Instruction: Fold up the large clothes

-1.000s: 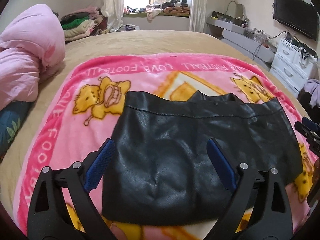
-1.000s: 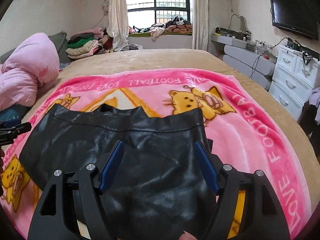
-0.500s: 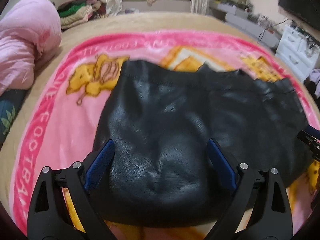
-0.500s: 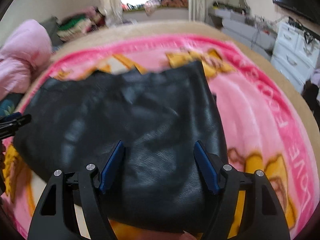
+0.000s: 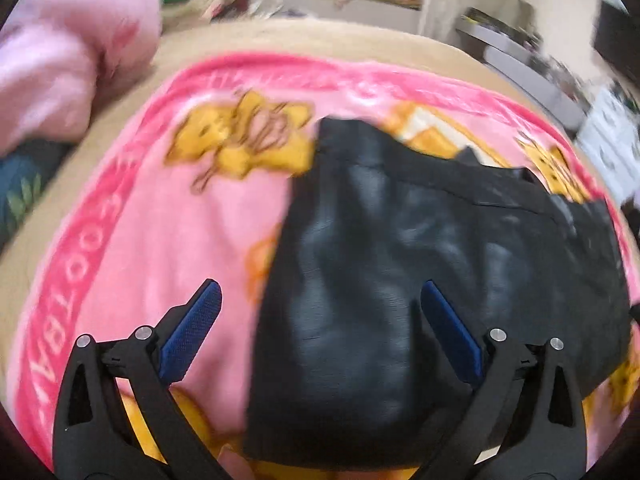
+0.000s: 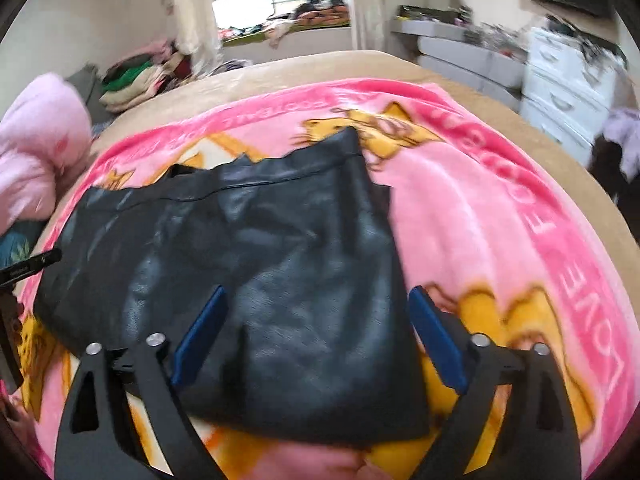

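Note:
A black leather-look garment lies folded flat on a pink cartoon blanket; it also shows in the right wrist view. My left gripper is open and empty, hovering over the garment's left edge, one finger over bare blanket. My right gripper is open and empty over the garment's right near corner, straddling its right edge. The left gripper's tip shows at the far left of the right wrist view.
The blanket covers a tan bed. A pink duvet is bunched at the left. Stacked clothes lie at the far left, white drawers stand to the right.
Both grippers have swung outward: the left one moved left over the garment's left edge, the right one moved right over its right edge. Both stay open. The garment has not moved.

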